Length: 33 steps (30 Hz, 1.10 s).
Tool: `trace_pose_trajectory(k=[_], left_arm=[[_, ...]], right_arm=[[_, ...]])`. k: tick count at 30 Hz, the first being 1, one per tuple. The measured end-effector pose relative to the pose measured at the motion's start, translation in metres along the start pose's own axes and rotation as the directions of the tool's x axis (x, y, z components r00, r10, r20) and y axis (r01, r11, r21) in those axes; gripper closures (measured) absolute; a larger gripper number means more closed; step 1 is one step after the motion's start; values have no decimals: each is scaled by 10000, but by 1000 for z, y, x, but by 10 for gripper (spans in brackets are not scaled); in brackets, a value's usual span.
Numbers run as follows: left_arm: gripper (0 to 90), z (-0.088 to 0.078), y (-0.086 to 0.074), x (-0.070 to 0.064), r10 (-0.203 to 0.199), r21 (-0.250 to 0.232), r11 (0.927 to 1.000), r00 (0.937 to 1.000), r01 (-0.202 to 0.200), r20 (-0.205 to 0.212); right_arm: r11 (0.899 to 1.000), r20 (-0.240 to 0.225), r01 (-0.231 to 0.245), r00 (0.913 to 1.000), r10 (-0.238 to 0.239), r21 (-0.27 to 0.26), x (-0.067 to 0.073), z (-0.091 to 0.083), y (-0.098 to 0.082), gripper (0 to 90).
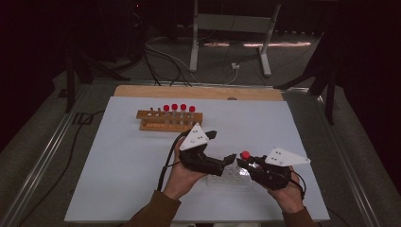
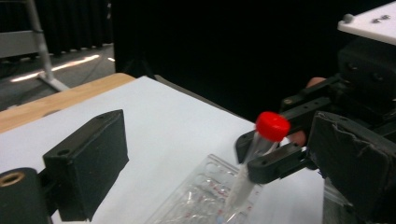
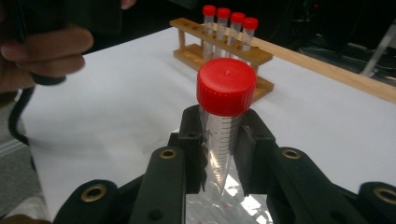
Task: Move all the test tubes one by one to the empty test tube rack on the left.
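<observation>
Gripping red-capped tube (image 3: 223, 126), right gripper (image 3: 223, 154)

This looks like a lab set up for recording. A wooden test tube rack (image 1: 169, 120) holds red-capped tubes (image 1: 179, 112) on a white sheet (image 1: 113, 165) laid over a table, with a clear well plate (image 2: 198, 198) nearby. Cables (image 1: 163, 59) and metal stand legs (image 1: 229, 35) cross a dark floor.
</observation>
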<state>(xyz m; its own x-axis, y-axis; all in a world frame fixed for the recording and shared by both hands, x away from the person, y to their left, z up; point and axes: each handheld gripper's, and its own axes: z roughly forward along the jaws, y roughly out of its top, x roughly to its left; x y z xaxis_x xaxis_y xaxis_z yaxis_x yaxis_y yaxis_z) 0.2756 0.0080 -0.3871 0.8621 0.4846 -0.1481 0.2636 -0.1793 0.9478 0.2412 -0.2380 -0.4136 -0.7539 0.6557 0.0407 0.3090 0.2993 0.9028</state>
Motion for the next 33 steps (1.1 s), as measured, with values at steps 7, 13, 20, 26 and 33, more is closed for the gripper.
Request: trace_pose_trajectory(k=[7, 13, 20, 26, 33], left_arm=[[342, 13, -2, -11, 447, 148, 9989, 9979, -455, 468], [560, 20, -3, -16, 632, 329, 9973, 9940, -663, 890], [591, 26, -5, -19, 605, 493, 9966, 9922, -661, 1088], [697, 28, -6, -20, 657, 564, 9958, 9917, -722, 1109], [708, 24, -4, -18, 626, 462, 9967, 9931, -674, 996]], right_arm=[[10000, -171, 30, 9998, -29, 60, 4, 3, 1, 739], [9997, -316, -221, 9993, 223, 66, 2, 4, 0, 738], [9995, -435, -249, 9987, 257, 201, 3, 7, -1, 738], [9995, -454, -278, 9986, 285, 163, 3, 6, -1, 739], [9997, -552, -246, 9982, 250, 77, 2, 5, -1, 655]])
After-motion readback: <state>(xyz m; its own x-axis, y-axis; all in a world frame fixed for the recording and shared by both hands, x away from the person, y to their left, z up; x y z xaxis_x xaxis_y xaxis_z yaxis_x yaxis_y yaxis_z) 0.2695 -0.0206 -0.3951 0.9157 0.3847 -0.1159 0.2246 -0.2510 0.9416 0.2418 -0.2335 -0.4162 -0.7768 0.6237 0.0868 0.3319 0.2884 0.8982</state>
